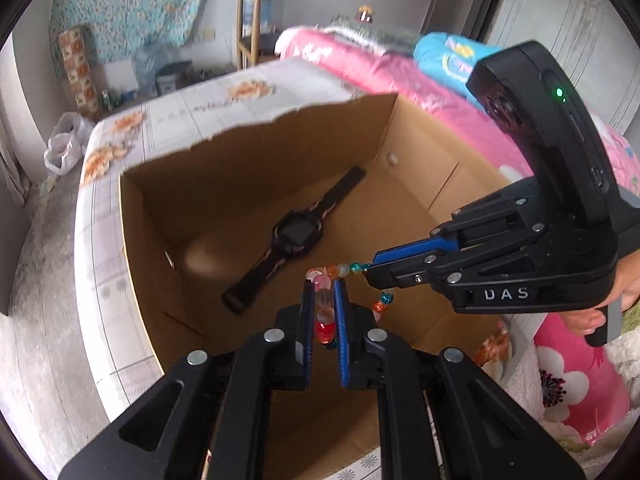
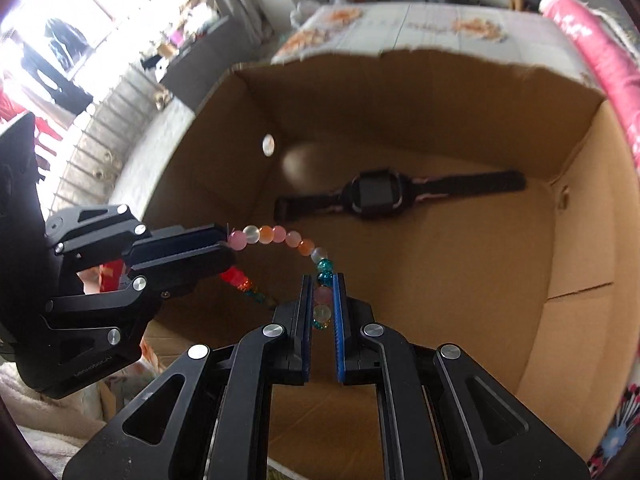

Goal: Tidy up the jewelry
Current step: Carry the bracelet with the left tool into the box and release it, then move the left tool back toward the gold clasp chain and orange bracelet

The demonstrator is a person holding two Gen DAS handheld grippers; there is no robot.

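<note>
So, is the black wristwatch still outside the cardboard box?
No, the black wristwatch lies flat on the floor of the brown cardboard box.

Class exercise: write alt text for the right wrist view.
Both grippers, right and left, are shut on a beaded bracelet stretched between them above an open cardboard box. A black watch lies on its floor.

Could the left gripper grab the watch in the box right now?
Probably not yet. The left gripper is shut on the bead bracelet, which the right gripper grips too. The way down to the watch in the cardboard box looks free, but the jaws are full.
</note>
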